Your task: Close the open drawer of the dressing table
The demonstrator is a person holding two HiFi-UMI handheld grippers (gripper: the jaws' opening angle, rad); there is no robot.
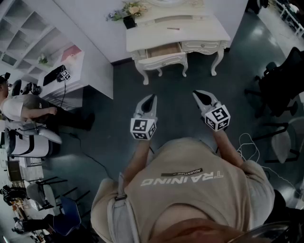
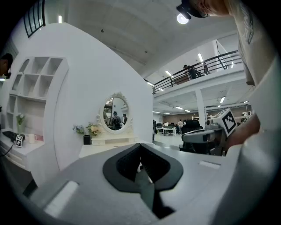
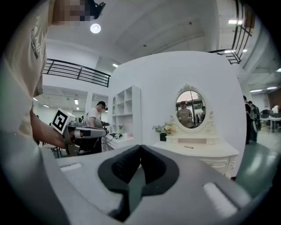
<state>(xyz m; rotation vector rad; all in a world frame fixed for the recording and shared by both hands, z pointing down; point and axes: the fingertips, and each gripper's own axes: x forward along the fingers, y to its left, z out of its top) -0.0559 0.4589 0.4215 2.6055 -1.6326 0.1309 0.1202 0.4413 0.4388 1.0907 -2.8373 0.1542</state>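
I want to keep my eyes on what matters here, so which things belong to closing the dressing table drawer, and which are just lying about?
For the job: dressing table; its open drawer; left tongs and right tongs, both shut and empty, short of the table.
Just about: flowers; small stick on the tabletop; oval mirror; white shelves; black chair.

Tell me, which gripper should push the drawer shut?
Left, probably: the left gripper lines up with the open drawer, while the right gripper faces the closed drawer of the dressing table. Neither is near yet.
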